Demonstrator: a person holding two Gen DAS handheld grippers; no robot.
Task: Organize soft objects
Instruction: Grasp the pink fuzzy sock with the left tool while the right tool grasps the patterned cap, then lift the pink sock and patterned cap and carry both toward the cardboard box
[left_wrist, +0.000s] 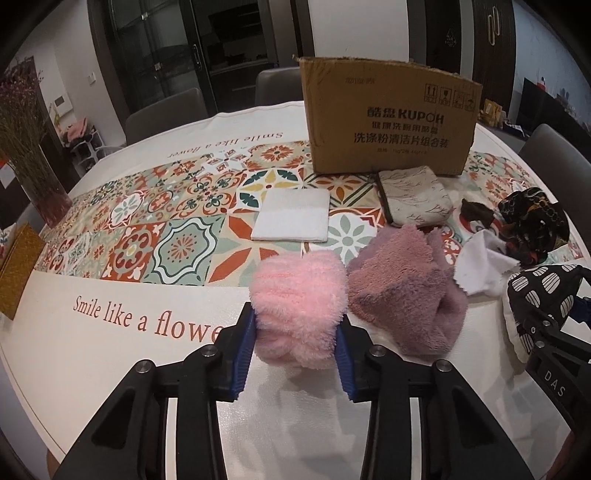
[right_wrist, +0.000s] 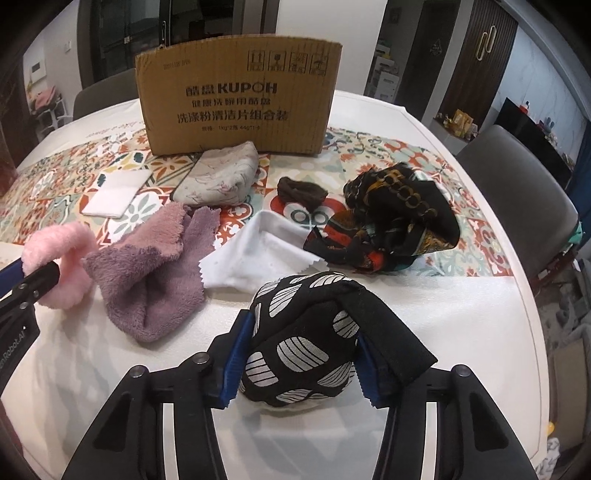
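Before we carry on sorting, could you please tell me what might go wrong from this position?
1. The left gripper pinches the fluffy pink cloth beside the mauve fleece cloth; lifting may snag it.
2. The black white-patterned fabric bundle in the right gripper drapes loosely and could slip.

A vase (left_wrist: 38, 192) of dried purple flowers stands at the patterned tablecloth's (left_wrist: 177, 221) edge; grey chairs (right_wrist: 517, 177) surround; perhaps a gold-coloured mat (left_wrist: 18, 273) nearby.
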